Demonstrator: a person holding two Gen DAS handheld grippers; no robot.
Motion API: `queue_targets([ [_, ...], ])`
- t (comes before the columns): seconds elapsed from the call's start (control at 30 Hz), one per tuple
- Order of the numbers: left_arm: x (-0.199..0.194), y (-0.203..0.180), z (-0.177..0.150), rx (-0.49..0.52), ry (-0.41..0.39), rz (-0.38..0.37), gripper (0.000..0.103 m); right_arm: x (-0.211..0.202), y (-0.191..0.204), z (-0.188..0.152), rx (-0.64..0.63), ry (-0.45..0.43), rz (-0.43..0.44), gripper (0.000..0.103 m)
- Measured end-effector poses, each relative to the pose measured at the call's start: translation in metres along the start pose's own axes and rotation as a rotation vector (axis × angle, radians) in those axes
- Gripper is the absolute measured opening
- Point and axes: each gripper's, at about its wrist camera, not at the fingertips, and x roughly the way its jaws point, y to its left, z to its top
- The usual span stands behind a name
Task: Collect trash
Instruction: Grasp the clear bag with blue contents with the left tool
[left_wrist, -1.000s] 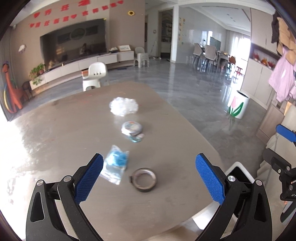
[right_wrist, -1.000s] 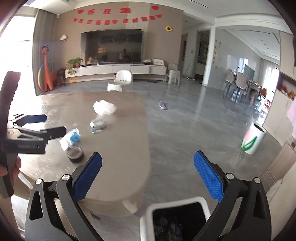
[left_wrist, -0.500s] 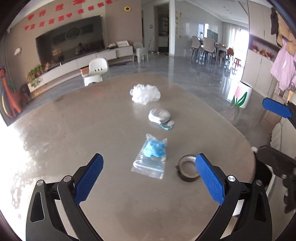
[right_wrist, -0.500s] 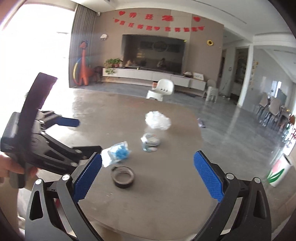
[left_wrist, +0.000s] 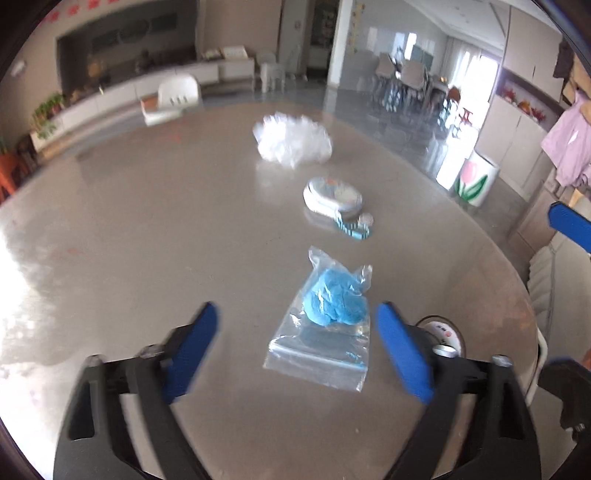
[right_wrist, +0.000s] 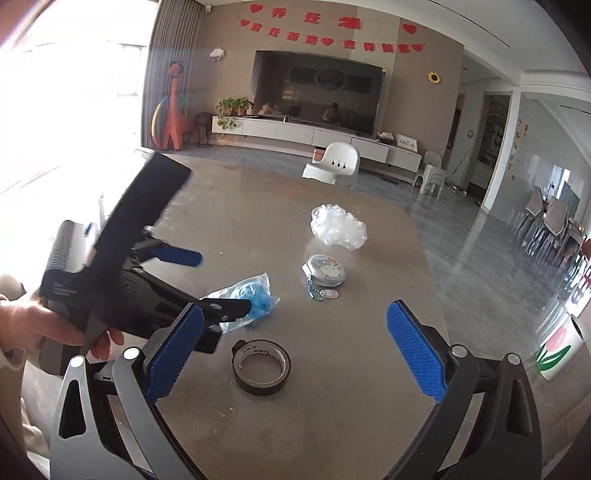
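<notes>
A clear zip bag holding a blue wad (left_wrist: 325, 325) lies on the grey table, between the open fingers of my left gripper (left_wrist: 303, 347); it also shows in the right wrist view (right_wrist: 247, 297). A black tape roll (right_wrist: 261, 366) lies in front of my open right gripper (right_wrist: 291, 350); in the left view it peeks out (left_wrist: 443, 332) behind the right finger. A crumpled clear plastic wad (left_wrist: 291, 140) (right_wrist: 338, 227) and a round tin with a keychain (left_wrist: 334, 197) (right_wrist: 325, 273) lie farther back.
The table edge (right_wrist: 439, 310) curves away on the right. A white bin with a tulip picture (left_wrist: 467, 177) stands on the floor beyond it. A white chair (right_wrist: 336, 162) stands behind the table. The hand-held left gripper (right_wrist: 122, 273) fills the left of the right wrist view.
My left gripper has moved down and forward, so the blue bag now lies between its fingers. My right gripper has swung left over the table toward the tape roll.
</notes>
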Motion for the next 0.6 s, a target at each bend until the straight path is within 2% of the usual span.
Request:
queue_targets([
  [0.13, 0.010, -0.005, 0.005, 0.020, 0.020, -0.021, 0.075, 0.001, -0.001, -0.002, -0.004, 0.002, -0.004, 0.099],
  [0.27, 0.015, -0.019, 0.006, 0.102, 0.046, 0.026, 0.071, 0.005, -0.003, -0.004, 0.008, 0.020, 0.019, 0.099],
  [0.3, 0.014, -0.023, 0.006, 0.132, 0.046, 0.043, 0.061, 0.005, -0.003, -0.004, 0.016, 0.027, 0.035, 0.099],
  [0.33, 0.012, -0.022, 0.008, 0.125, 0.045, 0.035, 0.032, 0.004, -0.004, -0.004, 0.024, 0.033, 0.047, 0.099],
  [0.37, 0.010, -0.019, 0.010, 0.104, 0.049, 0.030, 0.017, 0.003, -0.005, -0.005, 0.034, 0.041, 0.066, 0.099],
  [0.43, 0.008, -0.011, 0.011, 0.052, 0.058, 0.004, 0.014, 0.004, -0.005, -0.007, 0.044, 0.060, 0.071, 0.099],
  [0.47, 0.005, -0.008, 0.012, 0.039, 0.056, 0.017, 0.013, 0.005, -0.005, -0.008, 0.047, 0.065, 0.080, 0.099],
  [0.57, -0.011, -0.009, 0.008, 0.046, 0.020, 0.027, 0.013, 0.013, -0.004, -0.013, 0.045, 0.100, 0.097, 0.099],
  [0.6, -0.019, -0.010, 0.006, 0.052, 0.004, 0.031, 0.013, 0.018, -0.002, -0.016, 0.035, 0.121, 0.098, 0.095],
])
